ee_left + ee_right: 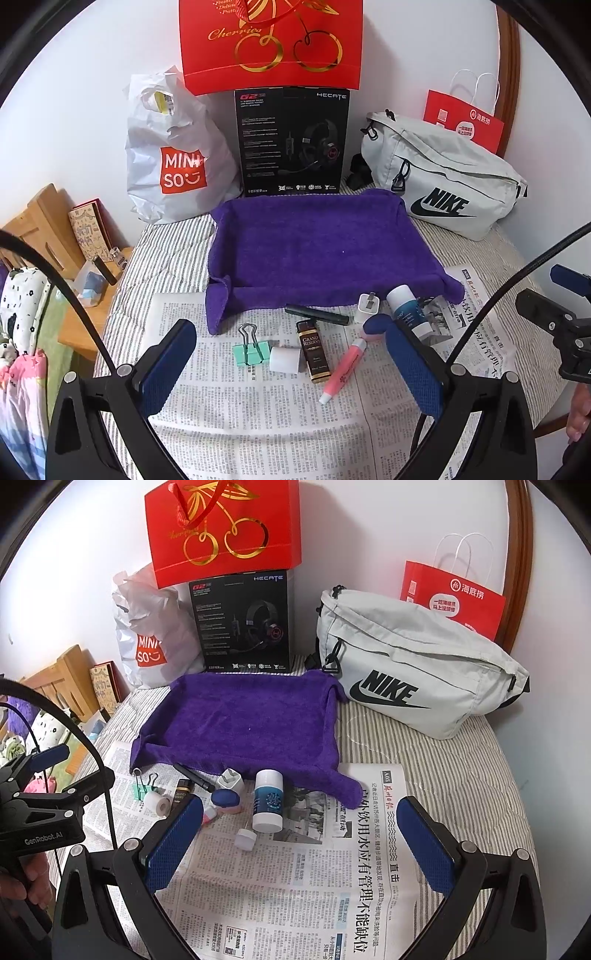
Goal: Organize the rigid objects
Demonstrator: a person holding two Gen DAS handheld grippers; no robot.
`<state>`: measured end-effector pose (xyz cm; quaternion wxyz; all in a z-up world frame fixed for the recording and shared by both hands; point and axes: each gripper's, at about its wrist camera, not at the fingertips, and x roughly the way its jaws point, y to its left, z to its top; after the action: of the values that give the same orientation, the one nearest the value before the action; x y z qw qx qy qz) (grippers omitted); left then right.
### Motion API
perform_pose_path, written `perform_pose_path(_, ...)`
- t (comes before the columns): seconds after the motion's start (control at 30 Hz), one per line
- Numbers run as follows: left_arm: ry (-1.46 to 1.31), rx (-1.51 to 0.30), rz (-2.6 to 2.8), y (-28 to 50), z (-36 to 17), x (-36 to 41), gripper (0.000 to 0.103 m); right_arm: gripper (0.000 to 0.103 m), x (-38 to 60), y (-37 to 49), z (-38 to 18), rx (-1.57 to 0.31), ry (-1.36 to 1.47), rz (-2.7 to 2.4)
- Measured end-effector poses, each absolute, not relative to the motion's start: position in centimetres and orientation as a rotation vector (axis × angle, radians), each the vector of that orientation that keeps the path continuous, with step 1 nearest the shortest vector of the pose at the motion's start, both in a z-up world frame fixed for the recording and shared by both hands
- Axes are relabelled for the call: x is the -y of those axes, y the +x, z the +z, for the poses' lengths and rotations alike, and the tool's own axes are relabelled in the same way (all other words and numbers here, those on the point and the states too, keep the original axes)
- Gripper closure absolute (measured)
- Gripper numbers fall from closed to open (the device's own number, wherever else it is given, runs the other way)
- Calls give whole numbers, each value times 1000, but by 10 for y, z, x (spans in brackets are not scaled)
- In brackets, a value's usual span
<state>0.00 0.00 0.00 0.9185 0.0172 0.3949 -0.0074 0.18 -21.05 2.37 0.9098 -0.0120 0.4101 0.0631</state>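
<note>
Right wrist view: left hand-held gripper (44,771) half cut off; both gape empty, right hand-held gripper (299,834) hiding pink tube (209,814).

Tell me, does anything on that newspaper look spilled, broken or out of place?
Nothing looks spilled or broken. The small things lie scattered at mixed angles on the newspaper: a green binder clip, a dark bottle, a pink tube and a blue and white bottle. The purple cloth tray behind them holds nothing yet.
</note>
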Motion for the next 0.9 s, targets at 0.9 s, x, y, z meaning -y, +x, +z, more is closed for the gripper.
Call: perform_pose_path(0.9,24,-822,-18,-4,-5,2,0,0,209,-2,24,-847,-20,143)
